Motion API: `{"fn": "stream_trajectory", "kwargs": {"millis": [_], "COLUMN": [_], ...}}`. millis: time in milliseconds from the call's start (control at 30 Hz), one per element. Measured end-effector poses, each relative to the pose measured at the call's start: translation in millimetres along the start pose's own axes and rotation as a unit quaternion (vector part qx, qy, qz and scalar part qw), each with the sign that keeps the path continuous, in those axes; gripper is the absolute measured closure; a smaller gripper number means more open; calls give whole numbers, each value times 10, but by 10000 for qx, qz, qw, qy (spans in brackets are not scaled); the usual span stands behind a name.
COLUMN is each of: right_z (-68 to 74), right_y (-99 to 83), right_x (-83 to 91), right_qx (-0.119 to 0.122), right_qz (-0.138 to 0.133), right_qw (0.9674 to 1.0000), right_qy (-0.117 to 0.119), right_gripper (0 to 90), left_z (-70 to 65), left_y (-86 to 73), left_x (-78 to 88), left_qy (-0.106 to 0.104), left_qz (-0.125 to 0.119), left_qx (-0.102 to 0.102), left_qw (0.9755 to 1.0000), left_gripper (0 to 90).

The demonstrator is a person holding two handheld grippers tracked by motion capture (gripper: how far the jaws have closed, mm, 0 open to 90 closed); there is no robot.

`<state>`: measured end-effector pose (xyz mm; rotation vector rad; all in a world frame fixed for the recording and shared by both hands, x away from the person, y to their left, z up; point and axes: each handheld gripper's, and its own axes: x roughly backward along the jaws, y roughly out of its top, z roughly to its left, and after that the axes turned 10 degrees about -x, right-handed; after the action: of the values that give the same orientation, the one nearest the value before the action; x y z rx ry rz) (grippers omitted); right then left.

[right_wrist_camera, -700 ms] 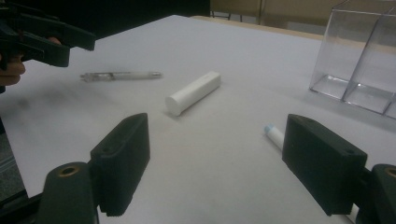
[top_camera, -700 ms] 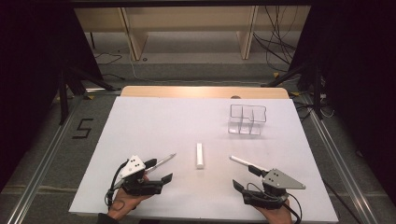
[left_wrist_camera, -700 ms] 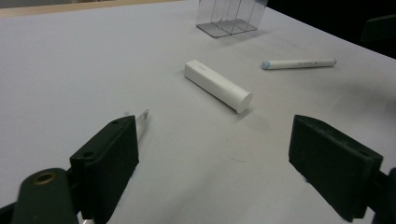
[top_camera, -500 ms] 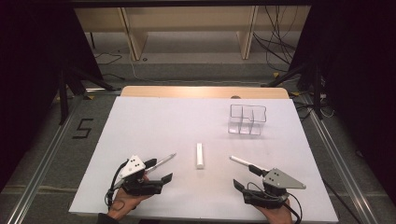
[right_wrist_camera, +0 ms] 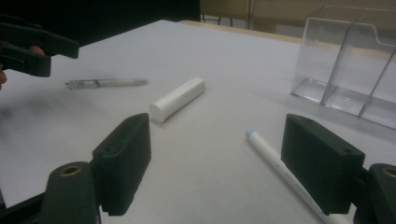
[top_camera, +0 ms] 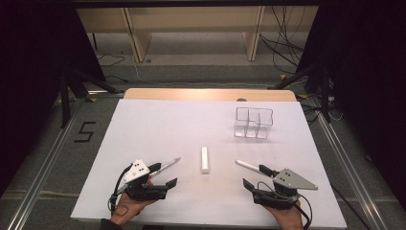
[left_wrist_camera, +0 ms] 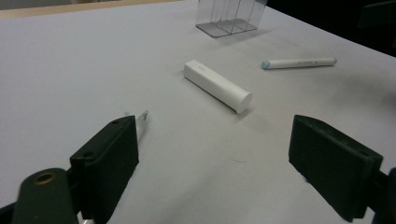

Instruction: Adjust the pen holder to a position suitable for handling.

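Observation:
A short white tube point(top_camera: 205, 159) lies in the middle of the white table point(top_camera: 158, 124). To its left lies a clear pen point(top_camera: 167, 164), its tip beside the left jaw of my left gripper point(top_camera: 167, 175). A white pen with a pale blue tip point(top_camera: 247, 165) lies to the right, just by my right gripper point(top_camera: 254, 176). Both grippers rest near the front edge, open, with nothing between their jaws. The left gripper view has the gripper point(left_wrist_camera: 215, 140) facing the tube point(left_wrist_camera: 217, 85) and white pen point(left_wrist_camera: 299, 62). From the right gripper point(right_wrist_camera: 217, 135) I see the tube point(right_wrist_camera: 177, 99), white pen point(right_wrist_camera: 280, 163) and clear pen point(right_wrist_camera: 106, 83).
A clear plastic organiser with several compartments point(top_camera: 253, 122) stands upright at the back right of the table, seen too as the box point(right_wrist_camera: 350, 65). A wooden strip point(top_camera: 210, 94) runs along the far edge. Dark floor with rails and cables surrounds the table.

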<state>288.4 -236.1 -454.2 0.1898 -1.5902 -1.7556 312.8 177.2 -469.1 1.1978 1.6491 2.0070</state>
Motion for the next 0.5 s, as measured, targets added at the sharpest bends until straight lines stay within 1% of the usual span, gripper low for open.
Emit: {"fn": "stream_trajectory", "kwargs": {"millis": [133,167,200,267,367,433,467,500], "right_z": [-83,-83,-135,-179,-261,-280,-336,-363], "right_y": [74,74,109,147,227,246,300,324], "right_x": [6,6,15,21,26,25,6,-4], "right_qx": [-53,-53,-89,-109,-225,-215,-217,-227], "right_qz": [-13,-13,-12,-19,-109,-118,-118,-106], "right_qw": [9999,9999,9999,9998,9994,9993,9991,9990], "right_qy": [-98,-98,-119,-173,-241,-272,-341,-382], "right_gripper": [257,257,259,260,267,272,275,275], "left_z": [-1,-1,0,3,3,4,7,7], "left_y": [0,0,0,-2,0,0,-1,-1], "left_x": [-2,-2,-2,-3,-2,-1,-3,-3], "left_qy": [9,9,12,17,28,28,37,41], "left_qz": [10,10,5,12,13,16,15,16], "left_qx": [-4,-4,-4,-5,-10,-9,-12,-12], "left_qw": [10000,10000,10000,10000,10000,10000,10000,10000], "left_gripper": [155,155,155,155,155,155,155,155]}}
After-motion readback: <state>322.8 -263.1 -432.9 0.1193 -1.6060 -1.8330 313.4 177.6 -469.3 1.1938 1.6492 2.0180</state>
